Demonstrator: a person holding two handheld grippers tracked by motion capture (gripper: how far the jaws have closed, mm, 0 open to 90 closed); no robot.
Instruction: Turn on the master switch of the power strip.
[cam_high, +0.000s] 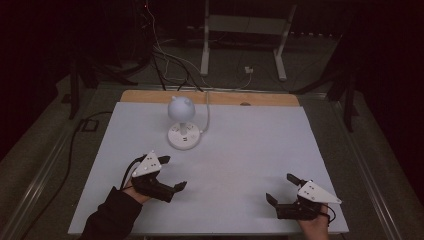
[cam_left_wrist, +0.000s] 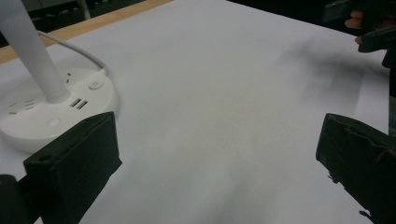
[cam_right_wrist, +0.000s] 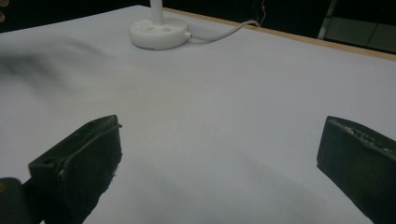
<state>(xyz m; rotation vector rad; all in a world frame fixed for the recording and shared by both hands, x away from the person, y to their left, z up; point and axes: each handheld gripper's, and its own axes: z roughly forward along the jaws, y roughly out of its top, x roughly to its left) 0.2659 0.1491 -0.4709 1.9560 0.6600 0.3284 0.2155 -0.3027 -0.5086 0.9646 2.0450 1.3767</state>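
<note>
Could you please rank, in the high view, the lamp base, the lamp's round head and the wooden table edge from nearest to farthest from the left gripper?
Measured from the left gripper:
1. Lamp base, just beyond the gripper and slightly right.
2. Lamp head, above the base on its stem.
3. Wooden edge, along the table's far side.

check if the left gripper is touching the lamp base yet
Apart. In the high view, bare white table shows between the open left gripper and the lamp base, and nothing sits between its jaws.
</note>
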